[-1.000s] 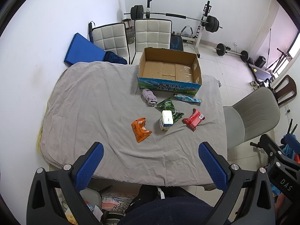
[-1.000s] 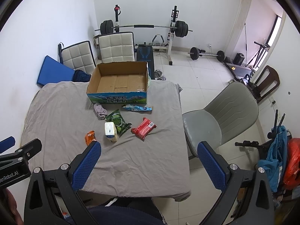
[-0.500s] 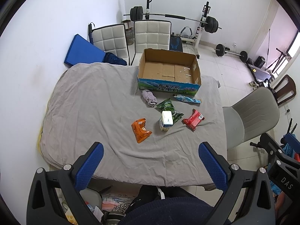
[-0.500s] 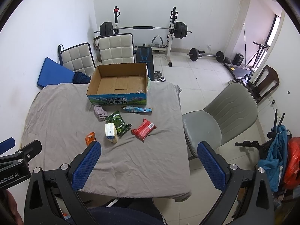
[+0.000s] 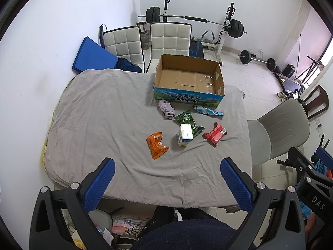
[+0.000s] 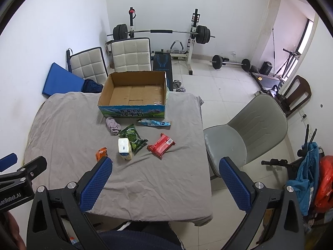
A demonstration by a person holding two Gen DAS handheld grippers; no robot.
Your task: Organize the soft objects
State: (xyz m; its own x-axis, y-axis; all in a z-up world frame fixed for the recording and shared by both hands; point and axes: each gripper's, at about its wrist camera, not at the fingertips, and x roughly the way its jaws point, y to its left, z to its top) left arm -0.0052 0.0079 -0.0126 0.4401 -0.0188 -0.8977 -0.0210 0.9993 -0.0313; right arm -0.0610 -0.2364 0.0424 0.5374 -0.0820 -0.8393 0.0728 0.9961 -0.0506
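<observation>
Almost nothing has shifted since a second ago: the left claw (image 5: 167,176) and right claw (image 6: 165,176) still hover wide and empty above the counter (image 5: 100,112), the soft packets (image 5: 188,134) unsorted before the empty box (image 5: 188,100).

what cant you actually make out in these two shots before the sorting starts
- Orange packet: in the right wrist view, partly hidden behind the right gripper's left finger.
- Labels on the red packet, green packet and white tissue pack: too small to read in either view.
- Cardboard box: its near wall hides the floor strip just behind it.
- Left gripper: open, nothing between its fingers.
</observation>
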